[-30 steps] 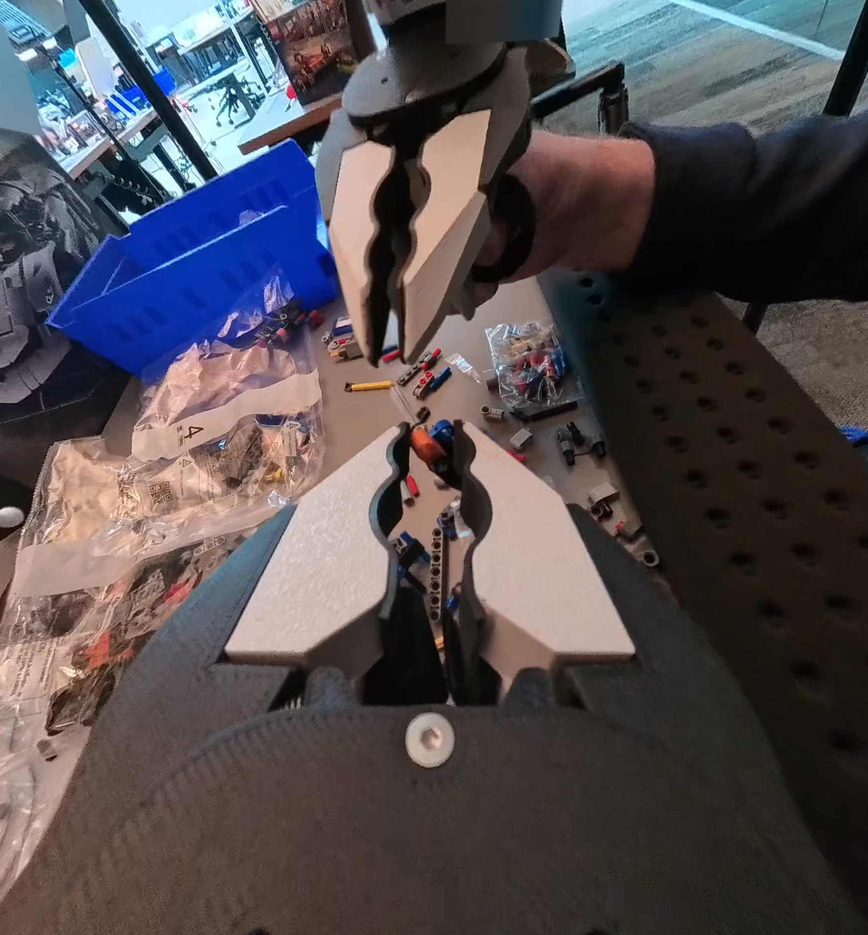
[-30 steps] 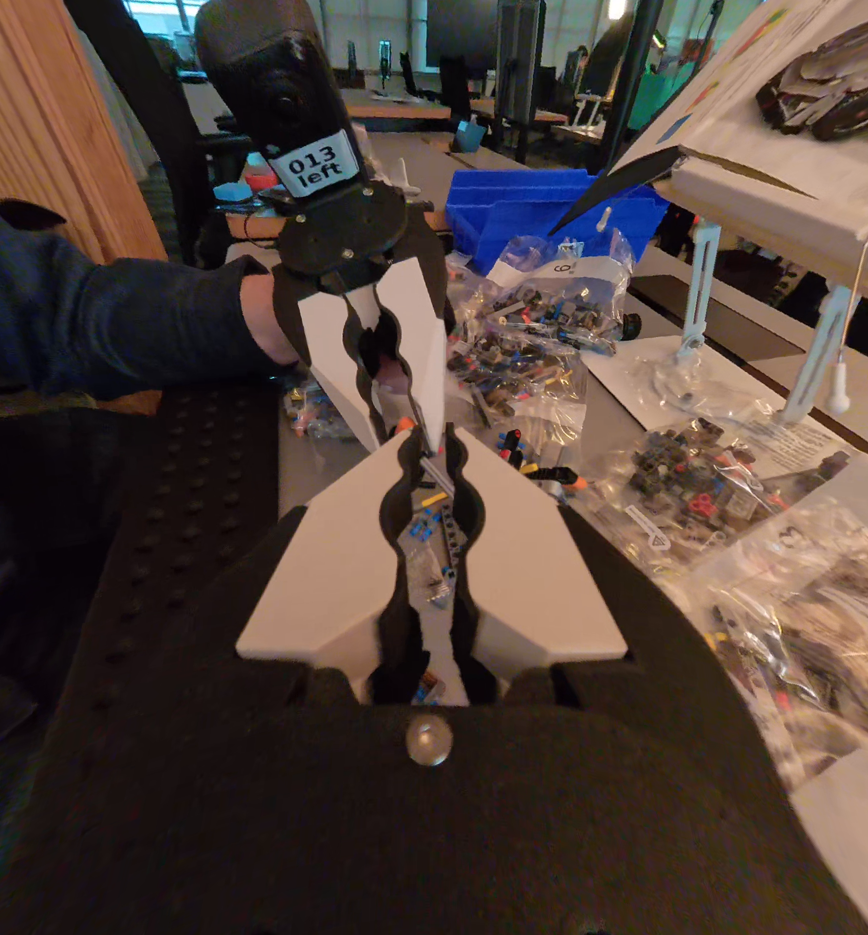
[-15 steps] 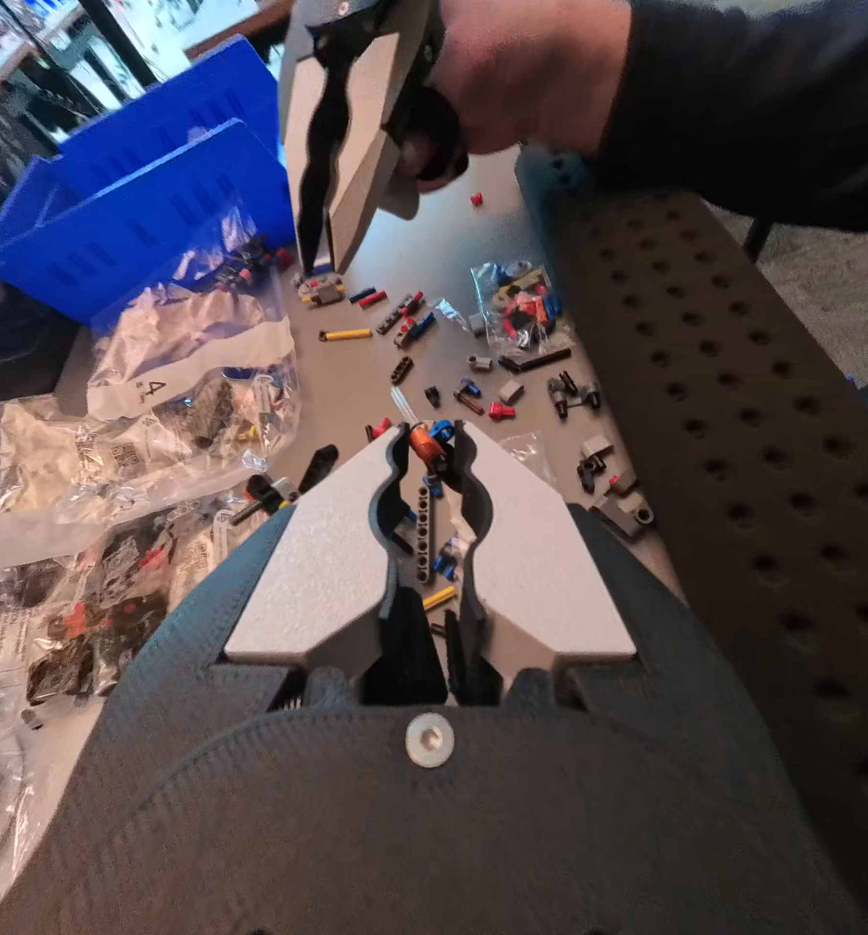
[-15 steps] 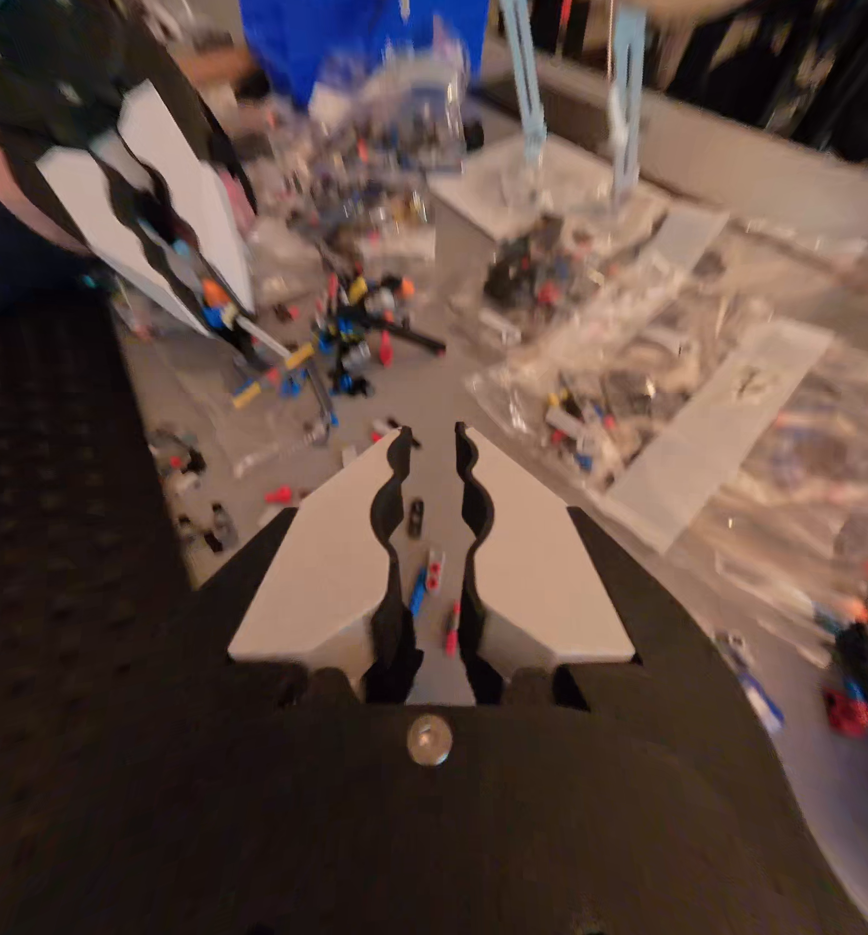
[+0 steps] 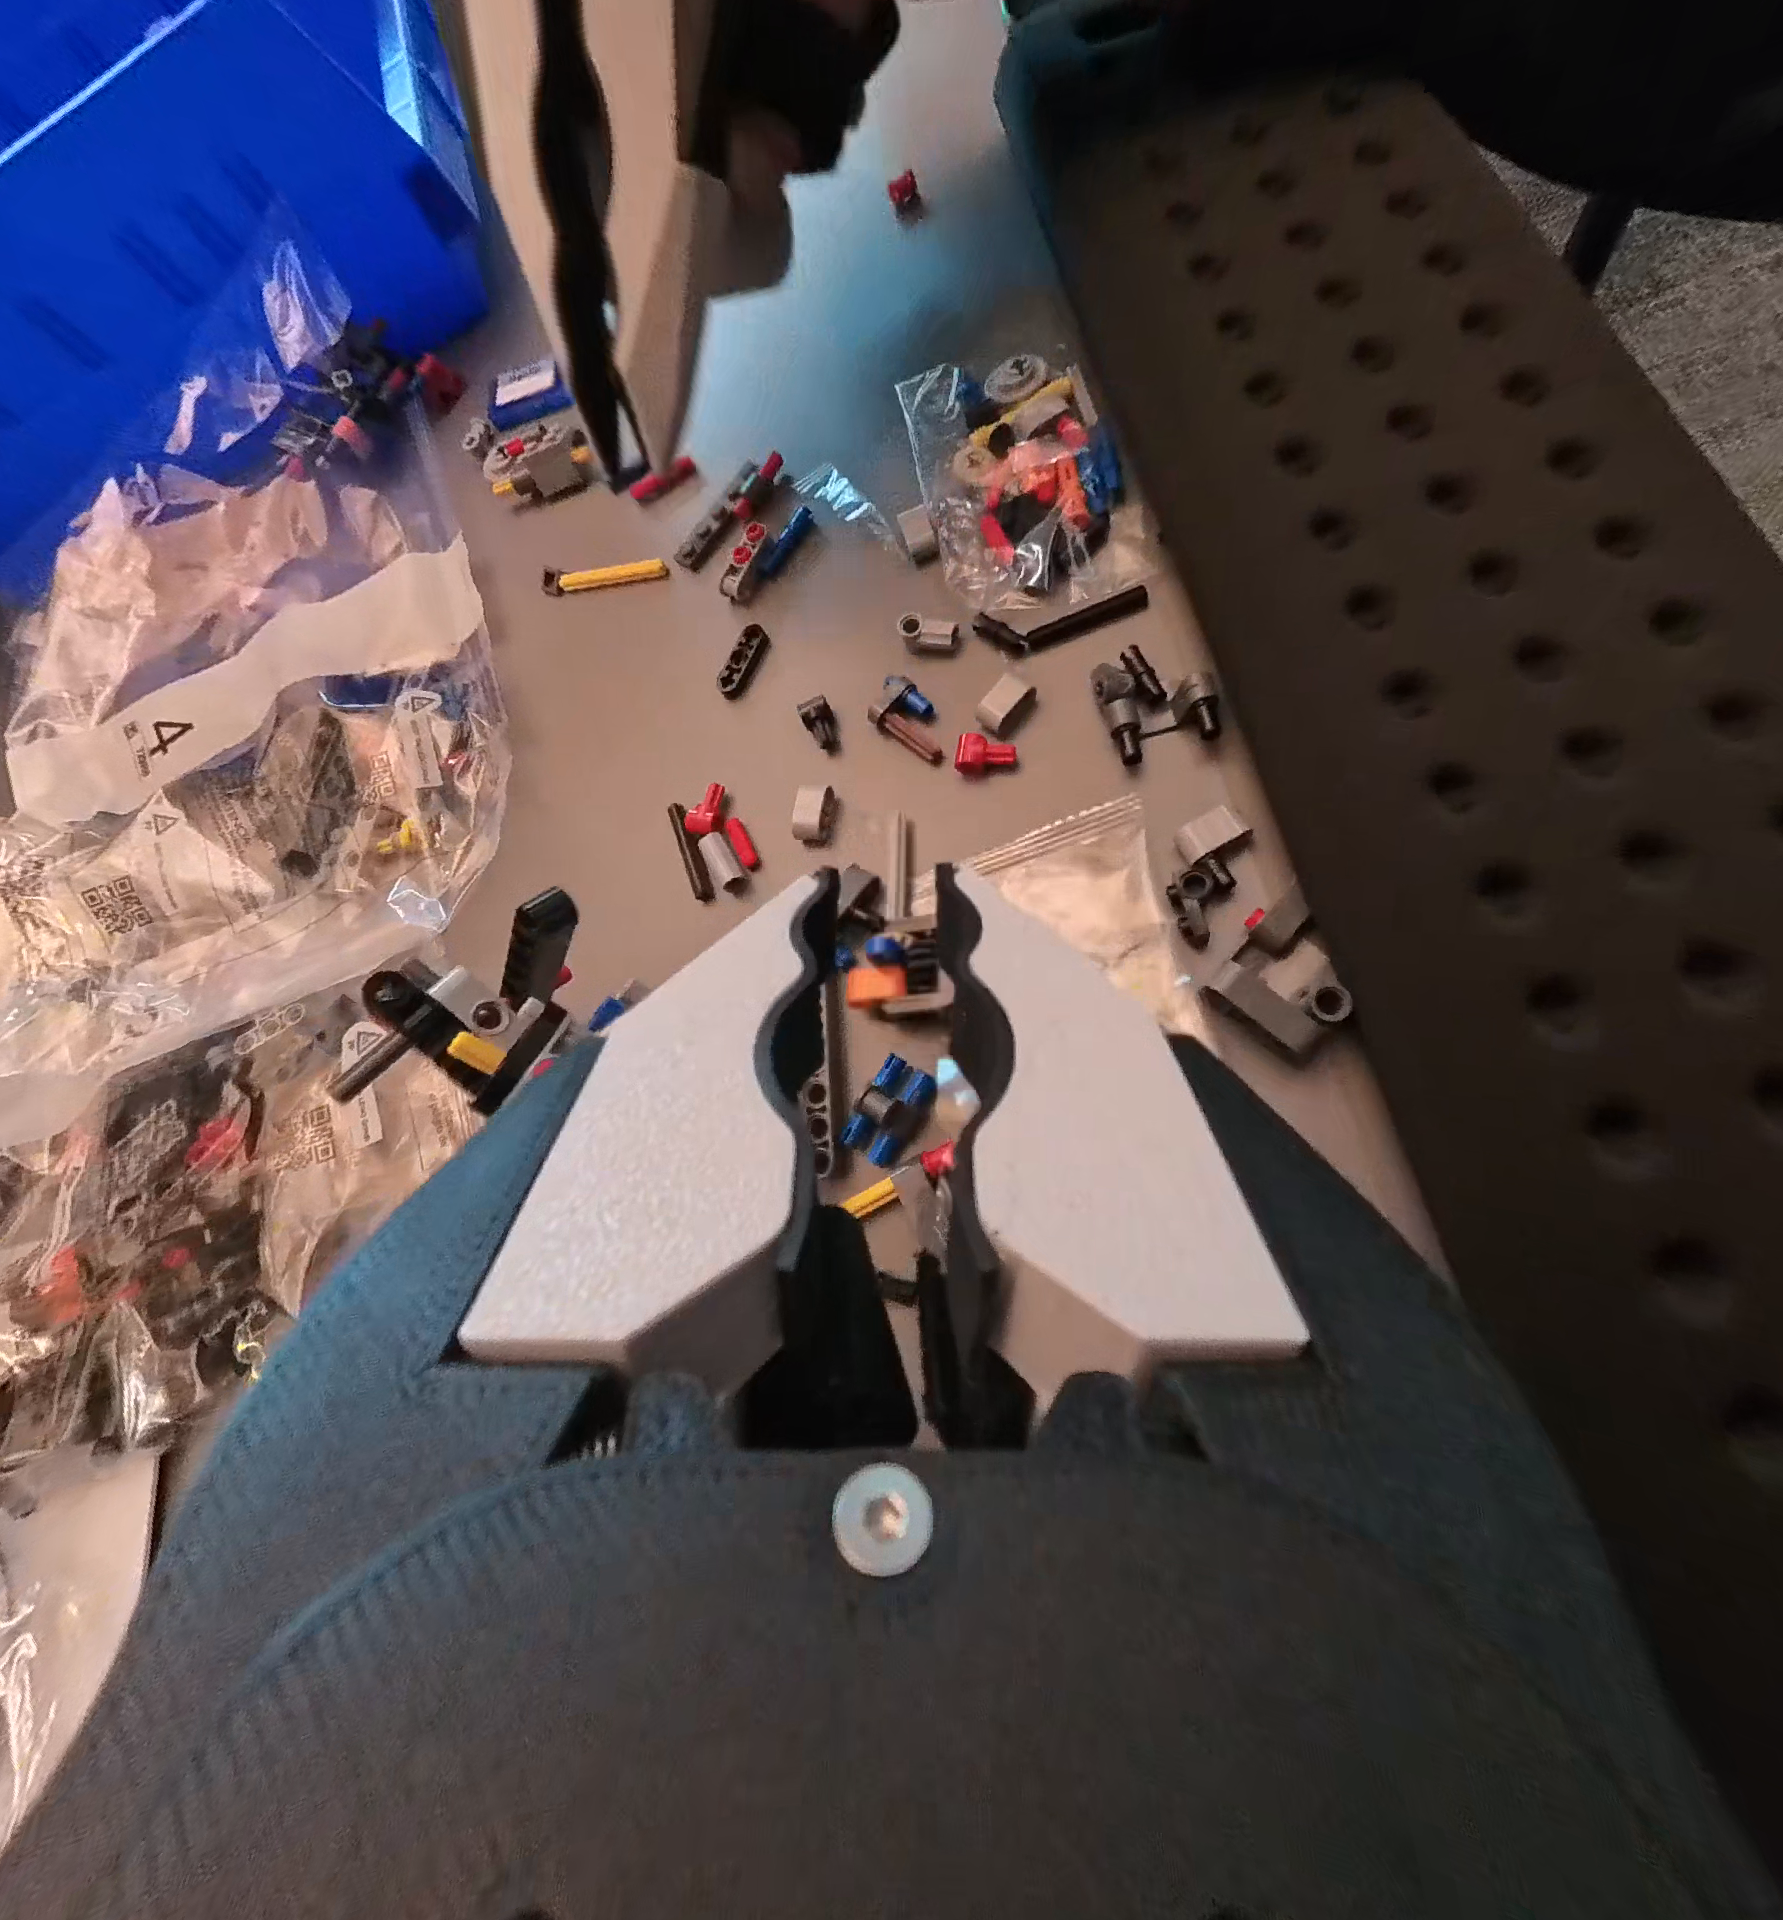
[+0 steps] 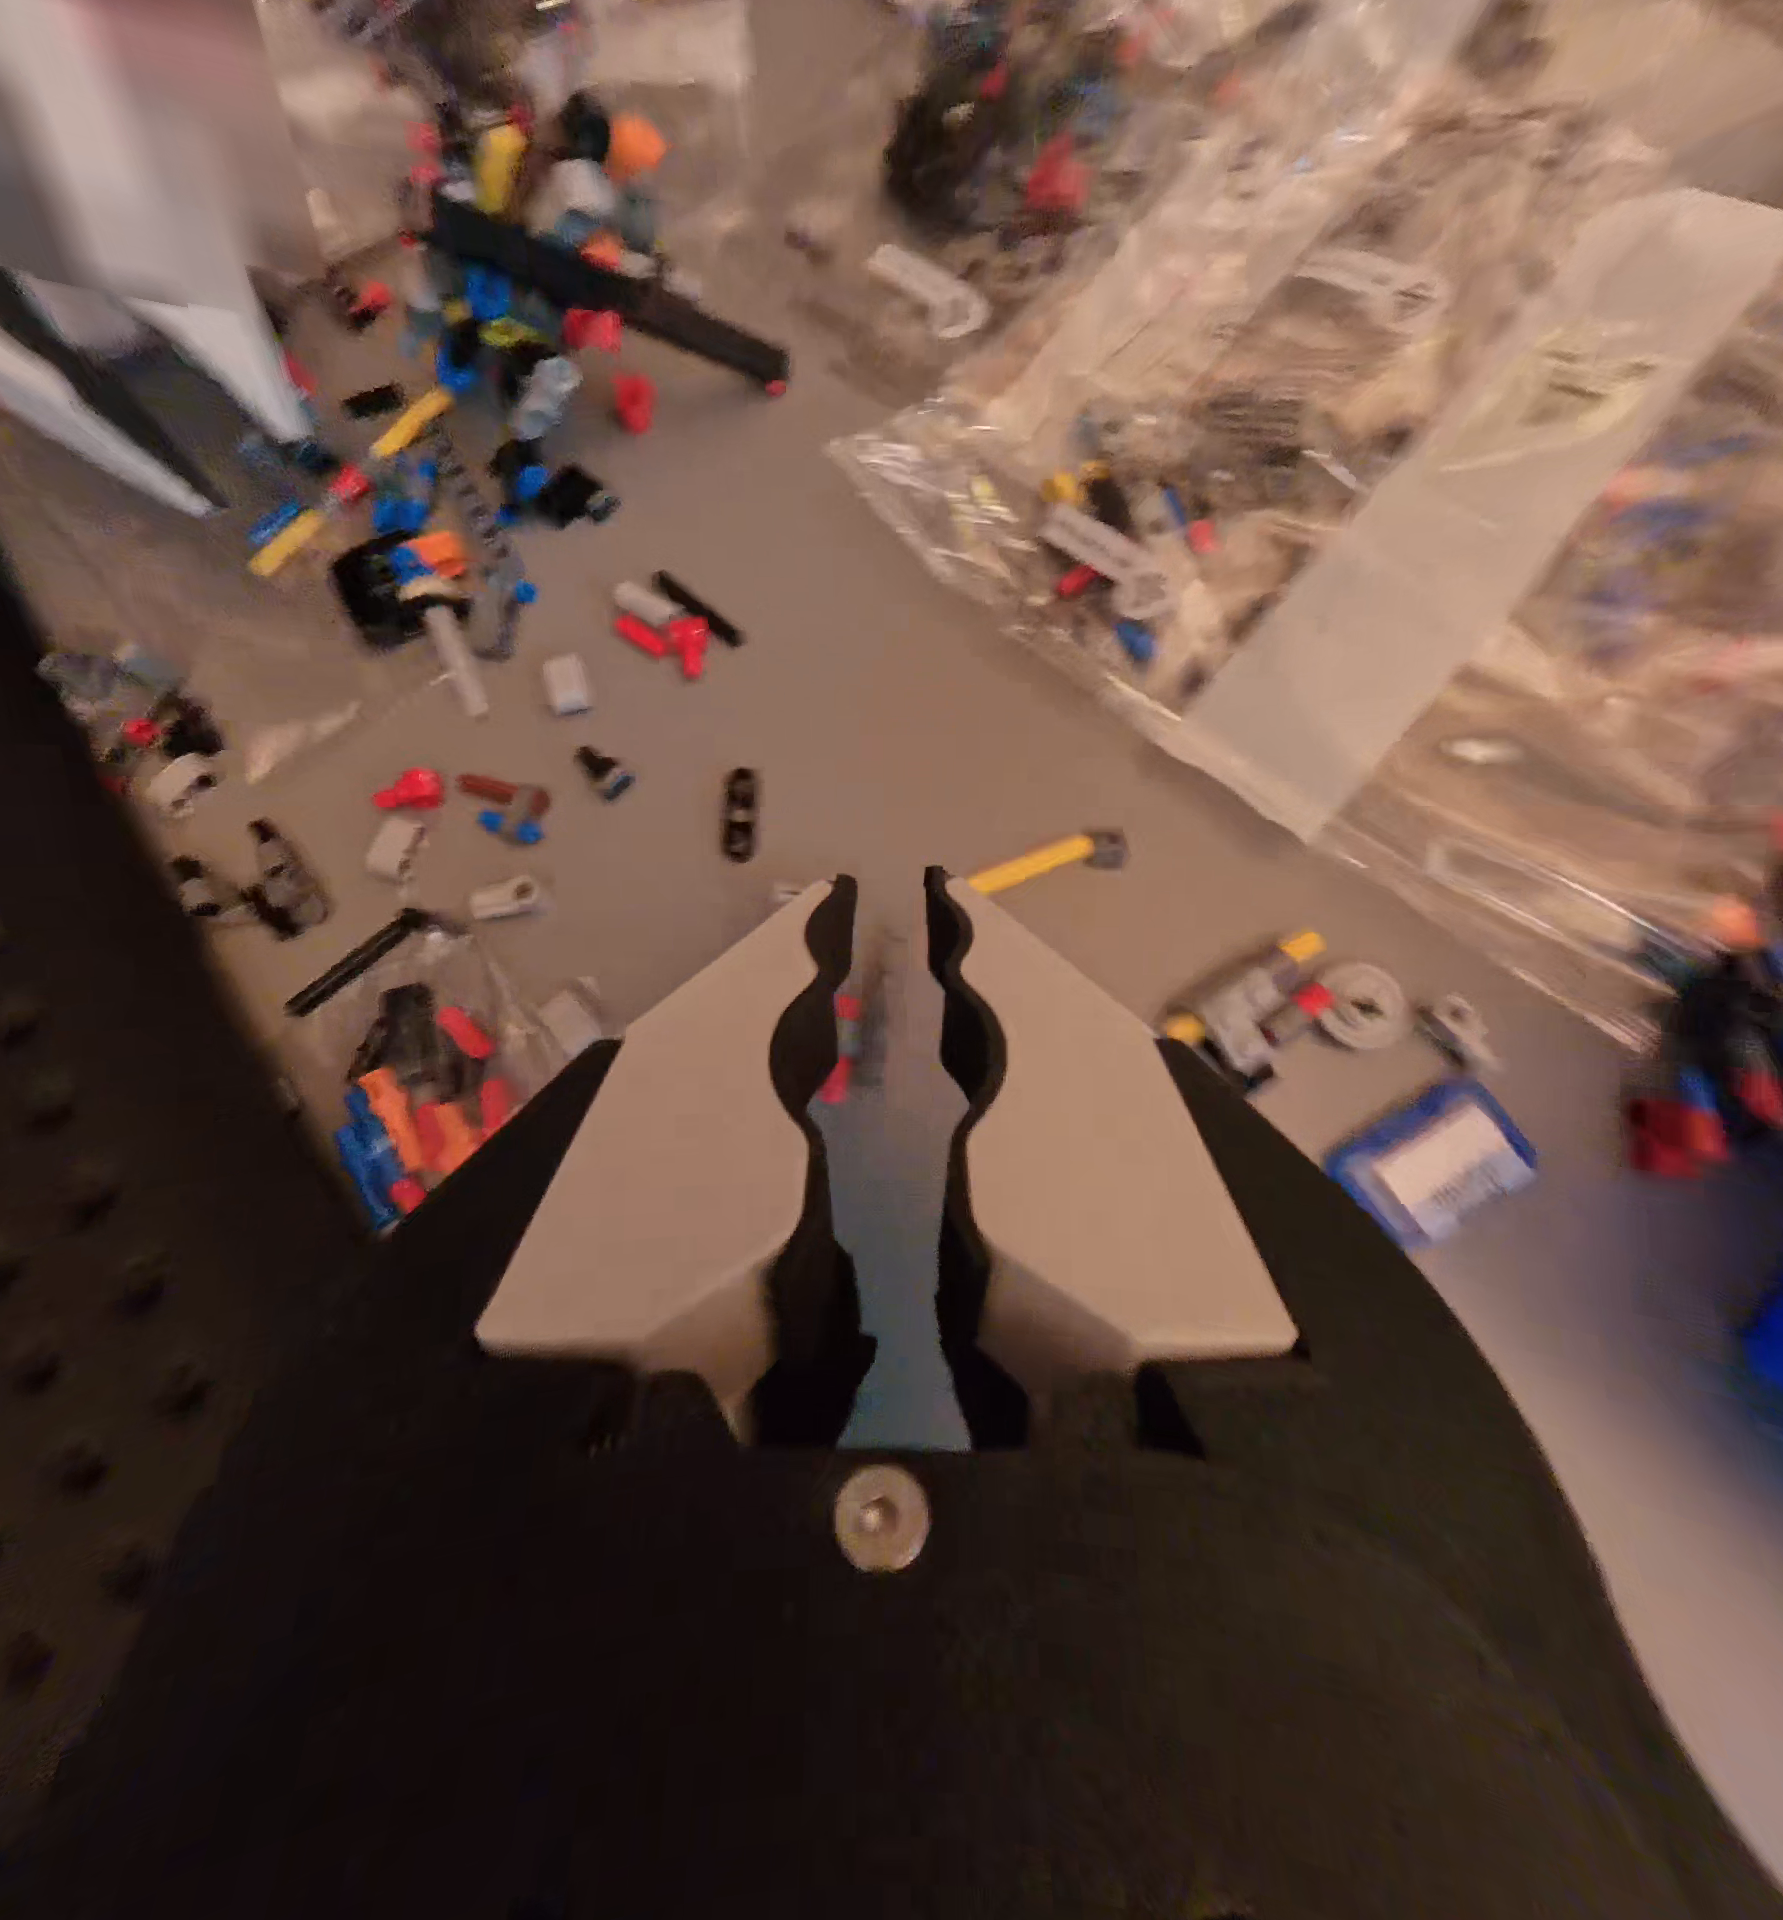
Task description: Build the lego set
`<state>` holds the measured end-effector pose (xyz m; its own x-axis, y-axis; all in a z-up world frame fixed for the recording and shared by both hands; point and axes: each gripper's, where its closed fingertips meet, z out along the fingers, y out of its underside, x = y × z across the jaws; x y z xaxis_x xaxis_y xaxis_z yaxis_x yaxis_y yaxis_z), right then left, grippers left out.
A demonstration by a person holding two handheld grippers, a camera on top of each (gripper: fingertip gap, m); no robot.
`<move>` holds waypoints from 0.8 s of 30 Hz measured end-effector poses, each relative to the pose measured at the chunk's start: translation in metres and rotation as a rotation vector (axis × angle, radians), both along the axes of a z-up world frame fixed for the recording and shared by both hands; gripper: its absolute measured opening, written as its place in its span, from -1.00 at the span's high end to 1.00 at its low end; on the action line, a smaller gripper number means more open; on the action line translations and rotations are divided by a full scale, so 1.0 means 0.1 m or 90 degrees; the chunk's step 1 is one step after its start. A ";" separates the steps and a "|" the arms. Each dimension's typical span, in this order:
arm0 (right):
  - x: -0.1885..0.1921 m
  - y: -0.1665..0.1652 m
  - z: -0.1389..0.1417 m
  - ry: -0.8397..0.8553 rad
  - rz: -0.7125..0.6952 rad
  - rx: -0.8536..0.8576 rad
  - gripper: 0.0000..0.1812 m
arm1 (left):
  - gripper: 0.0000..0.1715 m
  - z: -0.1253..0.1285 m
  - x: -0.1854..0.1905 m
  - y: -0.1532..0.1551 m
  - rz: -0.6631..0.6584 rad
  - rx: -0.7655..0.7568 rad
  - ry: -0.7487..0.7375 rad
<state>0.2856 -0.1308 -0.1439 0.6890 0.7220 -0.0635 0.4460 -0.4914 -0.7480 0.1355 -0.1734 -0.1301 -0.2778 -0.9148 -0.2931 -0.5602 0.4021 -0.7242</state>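
The left gripper (image 5: 882, 894) grips a small sub-assembly (image 5: 892, 971) of orange, blue and grey pieces with a grey axle, held just above the bench (image 5: 606, 727). The right gripper (image 6: 885, 883), jaws slightly parted and empty, points down at loose pins near the bench's far side, beside the blue bin (image 5: 139, 239). The build appears to be at an early stage: most parts lie loose or in sealed bags (image 5: 232, 727). Open bench is scarce: bags crowd one side, and a perforated dark panel (image 5: 1489, 623) borders the opposite edge.
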 end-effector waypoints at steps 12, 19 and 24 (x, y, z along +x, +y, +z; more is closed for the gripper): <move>0.60 0.16 -0.04 0.037 -0.172 -0.010 0.83 | 0.74 -0.05 -0.01 0.02 0.007 0.012 0.020; 0.62 0.26 -0.24 -0.019 -0.193 -0.052 0.68 | 0.73 -0.09 -0.01 0.00 0.001 0.010 0.031; 0.62 0.39 -0.31 -0.036 -0.209 -0.071 0.69 | 0.73 -0.09 0.00 -0.01 -0.002 0.013 0.033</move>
